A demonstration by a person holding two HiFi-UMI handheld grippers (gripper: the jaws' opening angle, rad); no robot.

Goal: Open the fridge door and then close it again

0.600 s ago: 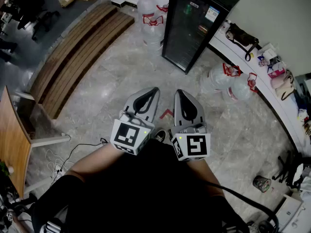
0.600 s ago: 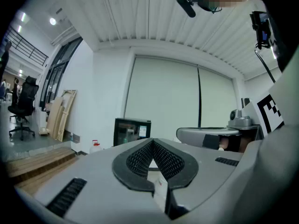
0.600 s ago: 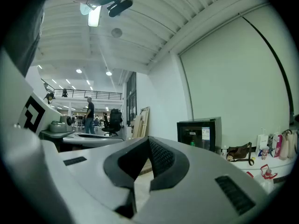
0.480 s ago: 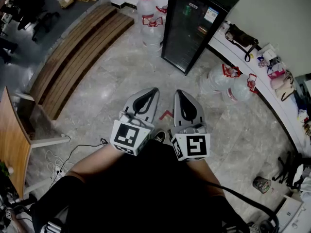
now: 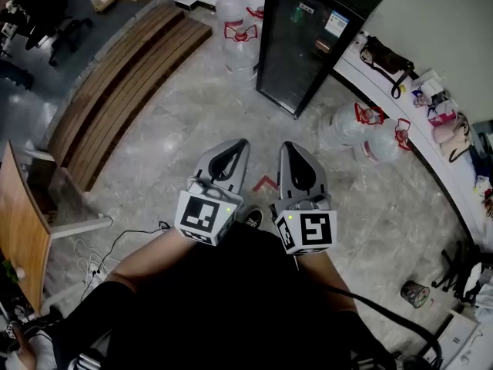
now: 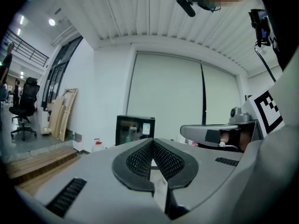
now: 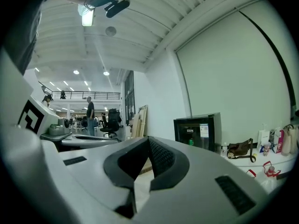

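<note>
A black fridge (image 5: pixel 308 37) with a glass door stands shut against the far wall, well ahead of both grippers. It shows small in the left gripper view (image 6: pixel 134 129) and in the right gripper view (image 7: pixel 198 130). My left gripper (image 5: pixel 240 142) and right gripper (image 5: pixel 286 146) are held side by side, level, in front of the person's body and pointing toward the fridge. Both are shut with nothing between the jaws, as the left gripper (image 6: pixel 152 142) and the right gripper (image 7: pixel 148 139) also show in their own views. Neither touches the fridge.
Large water bottles stand left of the fridge (image 5: pixel 240 48) and lie right of it (image 5: pixel 350 126). A white ledge (image 5: pixel 385 91) with bags runs along the right wall. Wooden steps (image 5: pixel 123 75) lie at the left, with a wooden table (image 5: pixel 19 230) and floor cables (image 5: pixel 100 253) near.
</note>
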